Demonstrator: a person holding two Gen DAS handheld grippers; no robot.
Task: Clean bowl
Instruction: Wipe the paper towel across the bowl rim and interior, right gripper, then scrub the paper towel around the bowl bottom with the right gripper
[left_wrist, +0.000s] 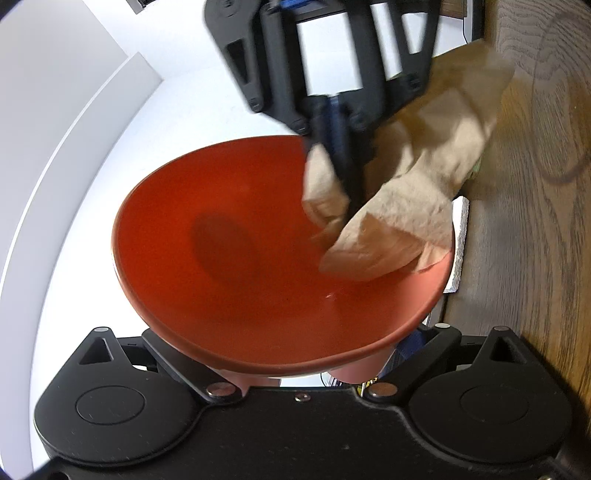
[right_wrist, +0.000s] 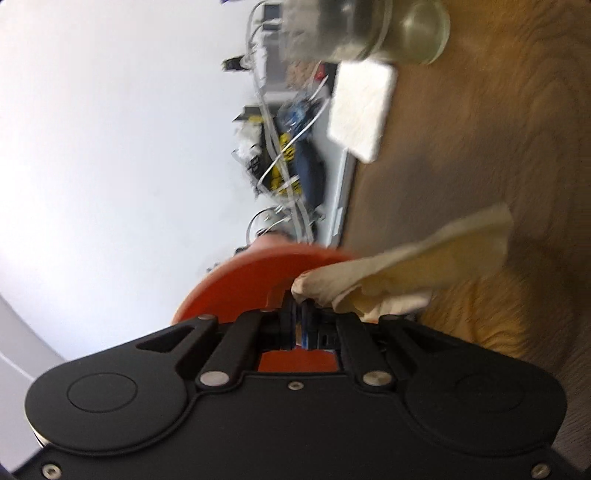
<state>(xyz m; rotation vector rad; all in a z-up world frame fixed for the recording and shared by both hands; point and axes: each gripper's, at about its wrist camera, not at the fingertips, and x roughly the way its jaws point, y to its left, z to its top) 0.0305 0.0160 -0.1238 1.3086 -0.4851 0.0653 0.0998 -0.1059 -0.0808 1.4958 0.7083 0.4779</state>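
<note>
Right gripper (left_wrist: 351, 192): jaws closed tight on a crumpled beige cloth (left_wrist: 399, 206). In the left wrist view it comes down from 12 o'clock into the bowl, the cloth bunched on both sides of the jaws and pressed against the inner wall at about 3 o'clock. One loose end trails up and out over the rim toward 1 o'clock. In the right wrist view the same gripper (right_wrist: 299, 306) shows its jaws together at centre, the cloth (right_wrist: 406, 266) fanning out toward 3 o'clock.

Left gripper (left_wrist: 306, 373): jaws clamped on the bowl at its near rim, 6 o'clock in the left wrist view. The fingertips themselves are hidden under the rim.

Bowl (left_wrist: 221, 240): orange-red, glossy, tipped with its opening facing the left wrist camera, held clear of the table. The inside looks free of marks where visible. In the right wrist view the bowl (right_wrist: 258, 273) is seen edge-on just past the jaws.

Table (left_wrist: 535, 221): wood grain, along the 3 o'clock side of both views.

White pad (right_wrist: 362, 110): flat, rectangular, on the table edge at 1 o'clock in the right wrist view.

Glass jar (right_wrist: 369, 29): clear, at 12 o'clock, blurred.

Cables (right_wrist: 288, 155): a tangle beyond the table edge, blurred.
</note>
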